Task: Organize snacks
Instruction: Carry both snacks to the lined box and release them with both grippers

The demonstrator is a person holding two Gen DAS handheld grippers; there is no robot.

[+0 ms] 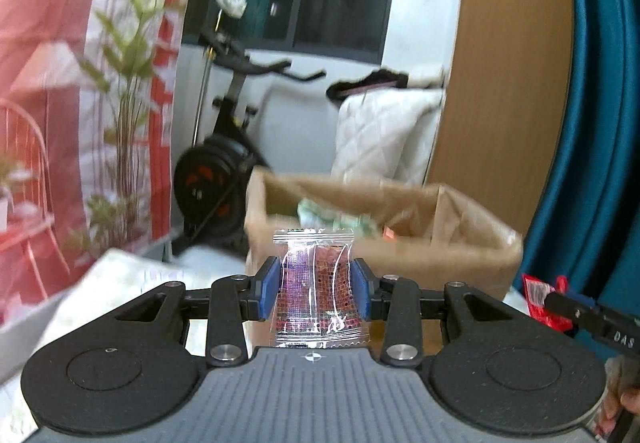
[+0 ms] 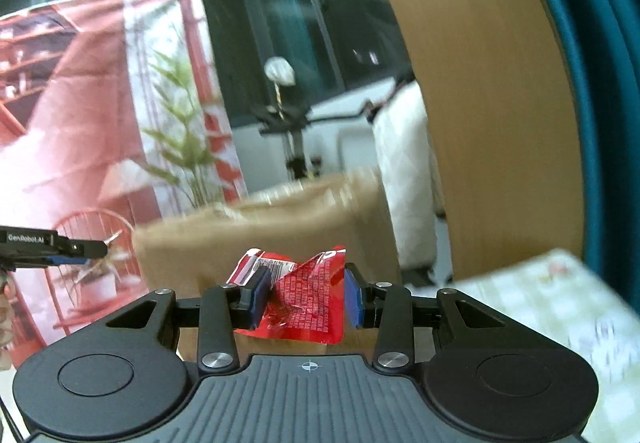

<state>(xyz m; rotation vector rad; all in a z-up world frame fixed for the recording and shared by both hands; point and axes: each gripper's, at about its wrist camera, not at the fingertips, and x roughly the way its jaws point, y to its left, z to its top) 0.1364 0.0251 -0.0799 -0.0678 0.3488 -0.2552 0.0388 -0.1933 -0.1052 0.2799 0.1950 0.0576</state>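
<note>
L gripper: blue fingers clenched on a clear packet w/ dark red contents, pads pressing both side edges. Packet stands upright between pads, top crimp above the fingertips, bottom crimp near the gripper body.

R gripper: fingers grasping a red packet, crumpled, white label patch at its upper left. Left pad bites into the foil; right pad sits at the packet's right edge, contact there hard to judge.

Both packets held up in the air, in front of an open paper bag. Bag is beyond the fingers in both views, blurred; pale green/white wrappers visible inside it in L view.

R gripper tip and red packet also show at right edge of L view; L gripper tip at left edge of R view.

Bkgd: exercise bike, plant, red-and-white printed backdrop, white quilted cushion, wood panel, teal curtain. Pale patterned cloth low right in R view.
</note>
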